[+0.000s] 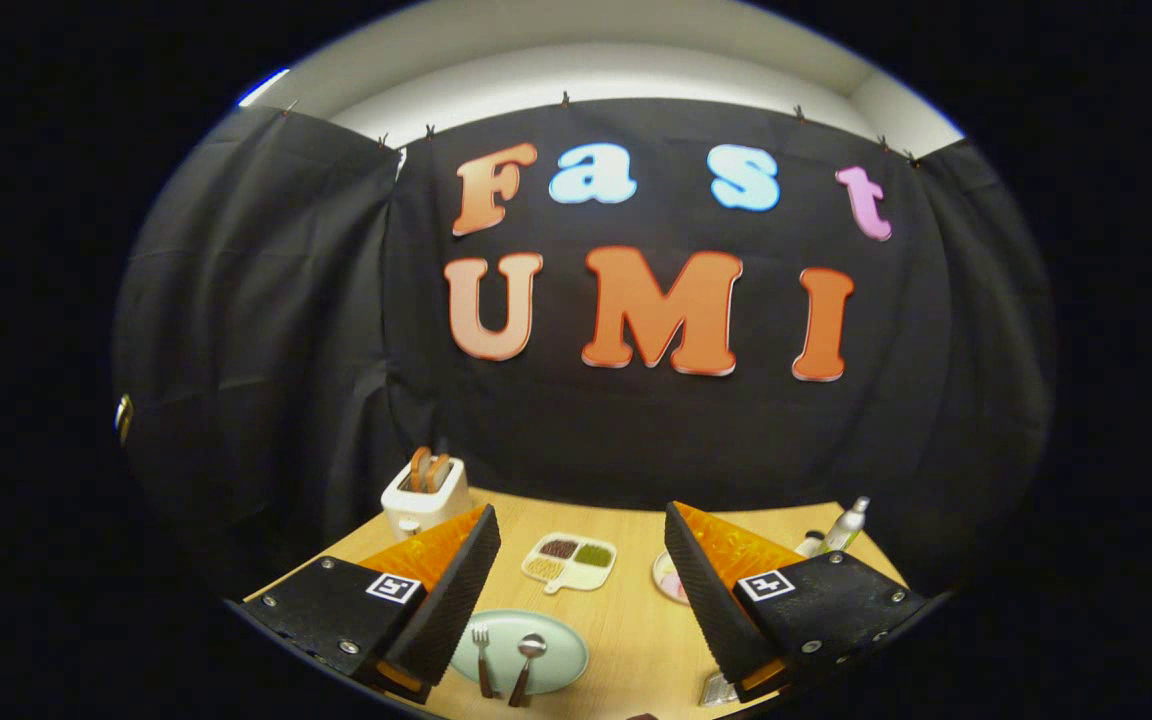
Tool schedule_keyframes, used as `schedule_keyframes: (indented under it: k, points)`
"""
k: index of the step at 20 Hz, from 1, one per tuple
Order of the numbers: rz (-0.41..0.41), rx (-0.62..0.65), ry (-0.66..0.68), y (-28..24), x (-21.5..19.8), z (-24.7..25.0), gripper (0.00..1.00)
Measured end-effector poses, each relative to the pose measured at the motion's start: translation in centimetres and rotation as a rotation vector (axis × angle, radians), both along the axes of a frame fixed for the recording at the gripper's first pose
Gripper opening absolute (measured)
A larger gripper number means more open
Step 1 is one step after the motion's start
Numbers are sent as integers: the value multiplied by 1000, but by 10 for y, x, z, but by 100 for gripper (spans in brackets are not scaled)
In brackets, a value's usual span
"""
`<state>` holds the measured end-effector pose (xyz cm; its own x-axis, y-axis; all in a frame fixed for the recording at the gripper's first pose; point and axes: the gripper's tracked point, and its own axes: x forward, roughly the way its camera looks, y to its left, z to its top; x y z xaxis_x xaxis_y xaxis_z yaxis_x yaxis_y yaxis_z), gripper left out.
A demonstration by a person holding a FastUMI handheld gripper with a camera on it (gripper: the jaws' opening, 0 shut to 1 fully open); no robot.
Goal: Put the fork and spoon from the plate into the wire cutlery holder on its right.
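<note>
Spread wide and holding nothing, the gripper [576,600] is held above the table — fork [482,660] and spoon [526,665] are seen side by side on the plate [561,655], low between the fingers nearer the left one, handles toward the camera.

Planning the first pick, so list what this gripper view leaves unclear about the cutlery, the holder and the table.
- wire cutlery holder: a sliver shows; the right finger hides the rest, so its openings are unreadable.
- fork and spoon on the plate: too small to judge handle overlap.
- pink dish: mostly behind that finger.
- bottles: too small to identify.
- gripper: open, holding nothing.
</note>
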<state>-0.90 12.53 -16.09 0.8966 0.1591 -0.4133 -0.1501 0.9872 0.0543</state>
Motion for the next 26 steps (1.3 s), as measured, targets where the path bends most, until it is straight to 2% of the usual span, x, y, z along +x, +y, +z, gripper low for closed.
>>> schedule_keyframes:
  k: [6, 9, 13, 16, 19, 26]
  points:
    - [104, -56, 405, 44, -29, -127, 96]
    - [157, -97, 631, 54, -58, -184, 88]
    - [166, -102, 863, 64, -82, -245, 78]
    - [157, -128, 968, 61, -89, -277, 69]
    - [172, -163, 1034, 62, -93, -293, 57]
    - [149, -191, 1171, 60, -95, -319, 40]
